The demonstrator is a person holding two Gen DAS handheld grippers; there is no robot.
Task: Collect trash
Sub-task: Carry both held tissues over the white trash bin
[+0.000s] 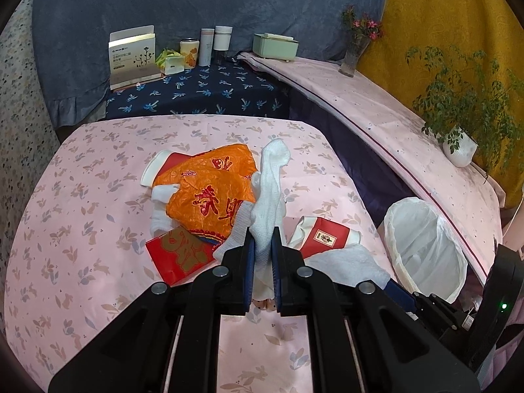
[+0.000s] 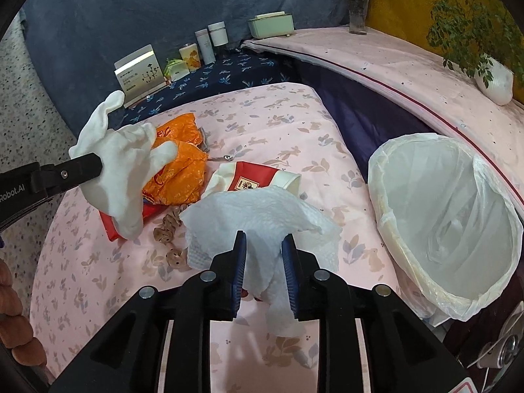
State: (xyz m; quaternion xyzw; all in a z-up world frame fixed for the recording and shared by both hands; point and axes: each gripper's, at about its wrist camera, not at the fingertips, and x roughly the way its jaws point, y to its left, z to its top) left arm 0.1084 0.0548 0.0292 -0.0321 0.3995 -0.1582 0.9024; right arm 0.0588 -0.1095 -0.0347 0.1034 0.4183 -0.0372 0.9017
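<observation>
My left gripper (image 1: pixel 262 232) is shut on a white glove (image 1: pixel 271 177), held above a pile of litter on the pink cloth-covered table (image 1: pixel 82 196). The right wrist view shows that glove (image 2: pixel 121 160) hanging from the left gripper's fingers. The pile holds an orange plastic bag (image 1: pixel 209 190), a red envelope (image 1: pixel 177 255) and two red-and-white paper cups (image 1: pixel 324 235) (image 1: pixel 157 167). My right gripper (image 2: pixel 263 237) stands open, a white paper towel (image 2: pixel 255 209) lying loosely between its blue pads. A bin lined with a white bag (image 2: pixel 376 177) stands just right of the table.
Brown shell-like scraps (image 2: pixel 170 226) lie by the towel. On the dark blue cloth behind stand a box (image 1: pixel 132 55), jars (image 1: pixel 216 44) and a green case (image 1: pixel 275 44). A vase (image 1: pixel 355 52) and a potted plant (image 1: pixel 458 144) sit on the pink ledge.
</observation>
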